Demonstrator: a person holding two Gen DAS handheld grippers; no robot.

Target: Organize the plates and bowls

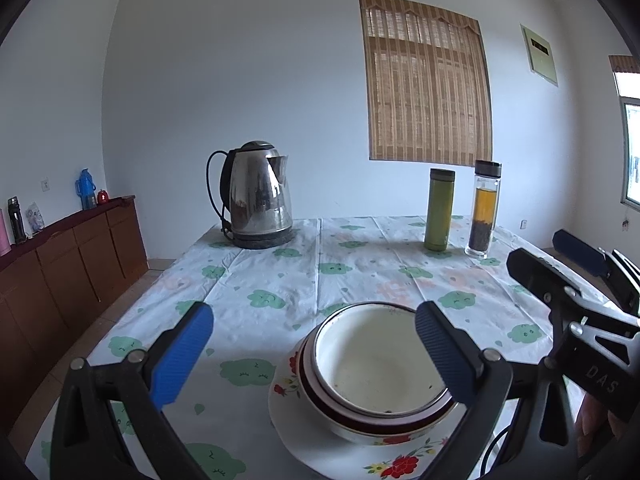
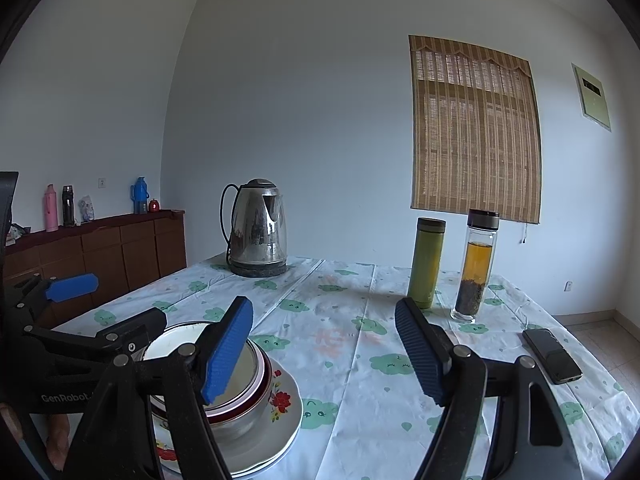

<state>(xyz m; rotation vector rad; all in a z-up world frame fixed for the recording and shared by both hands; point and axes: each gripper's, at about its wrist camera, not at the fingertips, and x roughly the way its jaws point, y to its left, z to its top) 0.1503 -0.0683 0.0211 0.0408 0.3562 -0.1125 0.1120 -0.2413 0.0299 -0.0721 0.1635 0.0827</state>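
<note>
From my left camera I see the stack sitting near the front edge of the counter [image 1: 360, 264]: a white bowl [image 1: 380, 364] nested inside a red-rimmed bowl [image 1: 320, 392], both resting on a flowered plate [image 1: 288, 420]. My left gripper [image 1: 316, 356] hangs over that stack with its jaws released and spread wide, the blue pads standing either side of the bowls without touching them (the right-hand pad overlaps the white bowl's rim in view, but I cannot tell that it makes contact).

My right gripper [image 2: 324, 352] sits just to the right of the stack, jaws likewise released, with only bare tablecloth between them. Its left pad [image 2: 228, 352] shows in front of the bowls.

Farther back on the counter stand a steel electric kettle [image 1: 256, 194] on the left and, well apart to the right, a green flask [image 1: 439, 209] beside a glass tea bottle [image 1: 483, 210]. A dark phone [image 2: 551, 355] lies flat near the right edge. A wooden sideboard [image 1: 72, 264] lines the left wall, and a bamboo blind [image 1: 428, 80] covers the window.
</note>
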